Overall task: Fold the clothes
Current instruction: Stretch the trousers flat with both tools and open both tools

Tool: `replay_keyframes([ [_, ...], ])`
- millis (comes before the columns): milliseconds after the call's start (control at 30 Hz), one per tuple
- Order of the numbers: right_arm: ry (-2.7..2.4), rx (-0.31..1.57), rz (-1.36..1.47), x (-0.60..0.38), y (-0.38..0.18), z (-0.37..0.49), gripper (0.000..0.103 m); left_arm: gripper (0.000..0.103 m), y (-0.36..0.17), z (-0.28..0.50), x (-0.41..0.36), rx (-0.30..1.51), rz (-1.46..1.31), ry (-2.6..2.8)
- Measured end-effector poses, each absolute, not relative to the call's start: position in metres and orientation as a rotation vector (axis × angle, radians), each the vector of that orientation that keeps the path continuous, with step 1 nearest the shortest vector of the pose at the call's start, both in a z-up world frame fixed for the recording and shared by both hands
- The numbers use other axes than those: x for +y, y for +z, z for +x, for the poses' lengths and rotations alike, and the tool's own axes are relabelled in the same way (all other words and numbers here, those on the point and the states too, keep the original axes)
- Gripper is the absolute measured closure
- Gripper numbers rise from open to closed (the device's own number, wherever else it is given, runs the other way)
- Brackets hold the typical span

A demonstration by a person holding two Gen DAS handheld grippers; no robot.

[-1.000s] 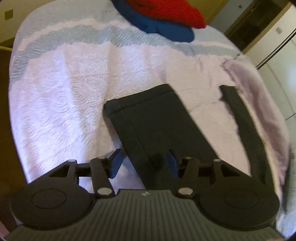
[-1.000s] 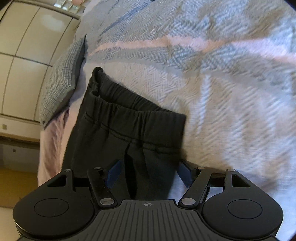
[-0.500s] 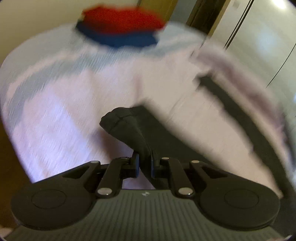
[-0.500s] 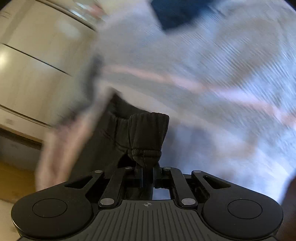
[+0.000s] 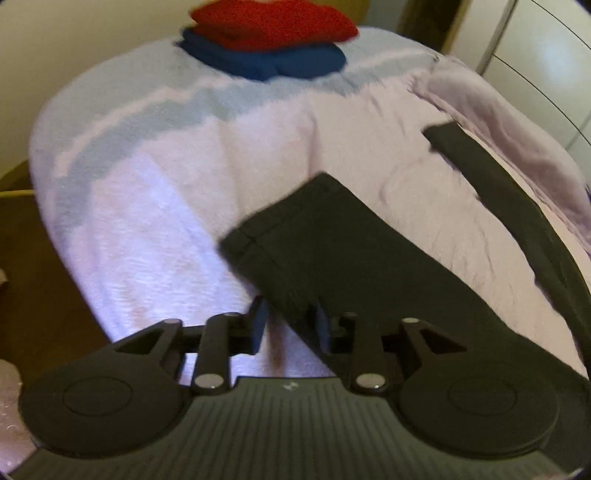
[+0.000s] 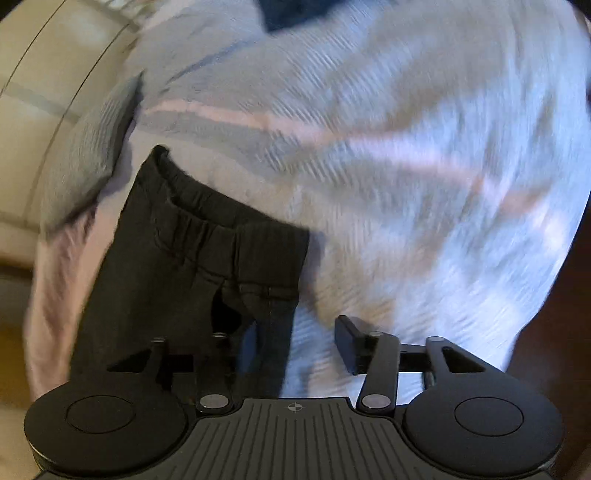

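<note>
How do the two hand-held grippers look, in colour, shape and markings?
Both look the same. The left hand-held gripper and the right hand-held gripper are matte black, each with a ribbed body bearing a small white mark, two round discs, linkage arms with silver rivets, and flat rectangular fingers. No cables or sleeves show.

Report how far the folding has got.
Done: a red garment lies folded on a blue one at the far end of the bed. In hand: nothing; the left gripper and right gripper are open, straddling edges of the black trousers. Left: the trousers lie spread, legs apart, waistband flat, unfolded.
</note>
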State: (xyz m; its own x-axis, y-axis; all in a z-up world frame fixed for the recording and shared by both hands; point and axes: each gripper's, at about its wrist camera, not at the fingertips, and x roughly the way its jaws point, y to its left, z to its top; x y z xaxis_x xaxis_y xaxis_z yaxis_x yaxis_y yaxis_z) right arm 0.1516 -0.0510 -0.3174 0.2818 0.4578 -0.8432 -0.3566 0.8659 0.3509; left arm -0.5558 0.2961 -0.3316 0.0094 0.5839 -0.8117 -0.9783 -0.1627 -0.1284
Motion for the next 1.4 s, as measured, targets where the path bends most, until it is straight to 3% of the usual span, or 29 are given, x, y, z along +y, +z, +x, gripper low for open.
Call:
replay_keyframes([
  [200, 0.675, 0.996, -0.127, -0.03, -0.293, 0.122, 0.054, 0.077, -0.306, -0.523, 0.28, 0.648, -0.716, 1.512],
  [333, 0.766, 1.07, -0.296, 0.006, -0.328, 0.103, 0.054, 0.069, -0.337, -0.474, 0.299, 0.858, -0.664, 1.425],
  [433, 0.665, 1.194, -0.373, 0.015, -0.362, 0.104, 0.053, 0.072, -0.353, -0.458, 0.313, 0.997, -0.696, 1.443],
  [567, 0.662, 1.247, -0.277, 0.015, -0.338, 0.112, 0.053, 0.072, -0.32, -0.448, 0.313, 0.966, -0.734, 1.43],
  [700, 0.811, 1.138, -0.43, 0.033, -0.302, 0.085, 0.053, 0.071, -0.279, -0.429, 0.285, 0.929, -0.718, 1.352],
  [1033, 1.137, 1.222, -0.443, 0.07, -0.237, 0.016, 0.053, 0.067, -0.188, -0.387, 0.221, 0.879, -0.713, 1.22],
  [1067, 1.164, 1.21, -0.446, 0.072, -0.228, 0.01, 0.052, 0.066, -0.18, -0.384, 0.217, 0.877, -0.7, 1.22],
  [1167, 1.197, 1.159, -0.491, 0.074, -0.202, -0.002, 0.032, 0.063, -0.155, -0.374, 0.205, 0.871, -0.662, 1.219],
  [1400, 1.209, 1.099, -0.48, 0.051, -0.171, -0.015, 0.031, 0.054, -0.105, -0.354, 0.177, 0.856, -0.582, 1.214],
])
